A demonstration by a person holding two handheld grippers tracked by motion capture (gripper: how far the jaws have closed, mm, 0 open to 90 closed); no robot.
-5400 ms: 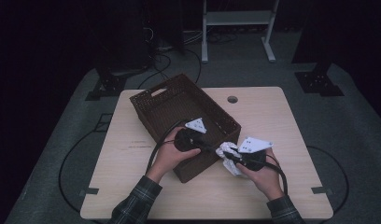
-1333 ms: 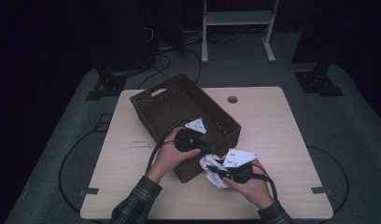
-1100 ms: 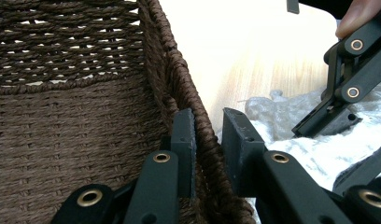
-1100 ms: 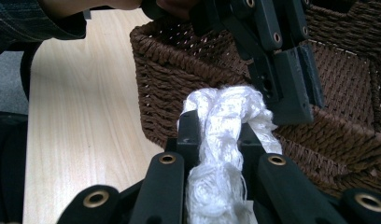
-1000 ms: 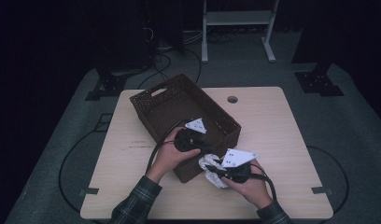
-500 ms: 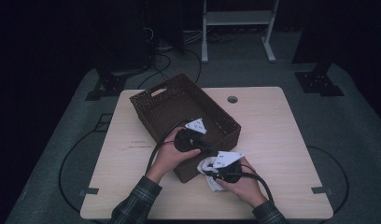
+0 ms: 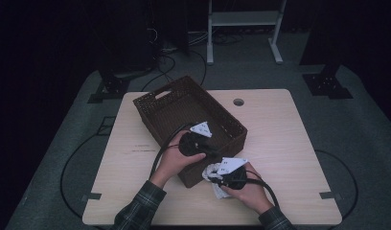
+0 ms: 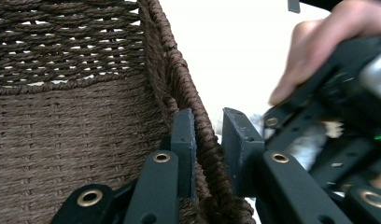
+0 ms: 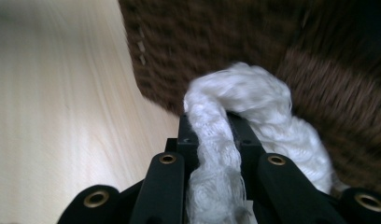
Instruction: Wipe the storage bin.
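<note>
- The left tool is clenched on the rim of the brown woven basket: in the left gripper view one jaw sits inside the basket wall and the other outside, with the braided edge pinched between them and only a narrow gap left.
- In the high view the left tool sits at the near corner of the basket, the left hand wrapped around its body.
- The right tool is grasping a white fluffy cloth: the cloth runs up between the two jaws, bulges over their tips and hangs down the far side, so the jaws are held slightly apart by the bunched fabric.
- Behind the cloth in the right gripper view lies the blurred brown basket wall, with the pale wooden table to its left.
- In the high view the right tool and the white cloth sit just beside the basket's near wall, low over the table, with the right hand behind them.
- Compared with the earliest frame, the right tool and its cloth have come in from further right and now lie closer to the basket's near corner and to the left tool.
- The left tool and the basket are where they were before.
</note>
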